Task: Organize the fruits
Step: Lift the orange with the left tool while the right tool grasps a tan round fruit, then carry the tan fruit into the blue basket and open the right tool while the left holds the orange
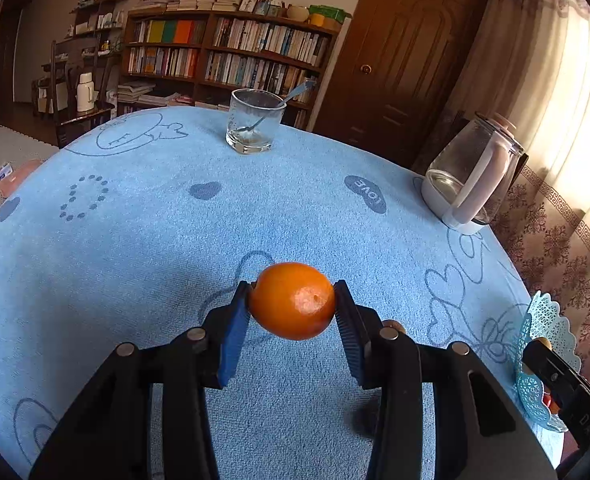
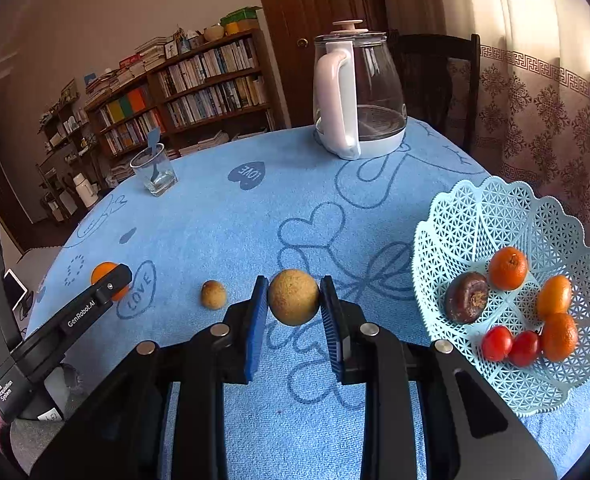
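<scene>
Tan-skinned and round, the fruit (image 2: 293,297) we clamp in our right gripper (image 2: 293,300) hangs above the bench (image 2: 235,220) with the basket (image 2: 495,208) just to its right, nearer than to our left gripper (image 1: 293,304), itself clamping an orange (image 1: 292,300).

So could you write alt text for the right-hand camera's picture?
Two blue-padded fingers grip a round tan fruit above a blue tablecloth. At right, a lattice basket holds oranges and tomatoes; a smaller tan fruit lies at left.
</scene>
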`<state>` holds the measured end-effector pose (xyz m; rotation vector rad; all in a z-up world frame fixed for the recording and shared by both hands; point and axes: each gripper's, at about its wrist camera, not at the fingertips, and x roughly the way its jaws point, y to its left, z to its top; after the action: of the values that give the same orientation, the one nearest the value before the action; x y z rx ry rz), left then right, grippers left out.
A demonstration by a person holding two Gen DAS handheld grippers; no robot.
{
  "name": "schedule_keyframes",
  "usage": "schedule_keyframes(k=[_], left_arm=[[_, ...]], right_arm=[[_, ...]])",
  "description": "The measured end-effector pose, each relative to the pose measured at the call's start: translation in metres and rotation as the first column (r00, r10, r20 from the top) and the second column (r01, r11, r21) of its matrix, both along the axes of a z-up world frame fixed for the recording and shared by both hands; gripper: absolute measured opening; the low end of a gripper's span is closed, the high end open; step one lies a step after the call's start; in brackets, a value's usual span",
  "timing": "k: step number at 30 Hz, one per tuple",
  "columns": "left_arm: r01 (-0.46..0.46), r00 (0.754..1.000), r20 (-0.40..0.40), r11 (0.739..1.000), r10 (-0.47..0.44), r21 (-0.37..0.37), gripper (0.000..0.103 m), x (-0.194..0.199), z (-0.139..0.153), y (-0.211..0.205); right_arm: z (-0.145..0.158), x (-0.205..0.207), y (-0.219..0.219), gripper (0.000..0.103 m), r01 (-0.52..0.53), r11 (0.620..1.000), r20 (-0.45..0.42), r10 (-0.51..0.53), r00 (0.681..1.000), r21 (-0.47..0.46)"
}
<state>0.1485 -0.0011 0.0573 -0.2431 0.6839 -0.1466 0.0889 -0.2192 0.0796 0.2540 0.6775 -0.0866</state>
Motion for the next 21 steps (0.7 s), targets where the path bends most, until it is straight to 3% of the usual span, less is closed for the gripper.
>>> schedule_keyframes(k=[10, 21], left_arm=[[0.029, 0.999, 0.014, 1.000, -0.029, 0.013, 0.043, -0.006, 0.002, -0.009], [0.049, 0.999, 0.018, 0.999, -0.049, 0.024, 0.042, -0.009, 0.003, -0.014]], right_arm=[[0.004, -0.026, -0.059, 0.027, 0.145, 0.989, 0.004, -0.145, 0.989, 0.004], [-0.011, -0.037, -0.131, 0.027, 0.302, 0.951, -0.055, -0.299, 0.953, 0.068]])
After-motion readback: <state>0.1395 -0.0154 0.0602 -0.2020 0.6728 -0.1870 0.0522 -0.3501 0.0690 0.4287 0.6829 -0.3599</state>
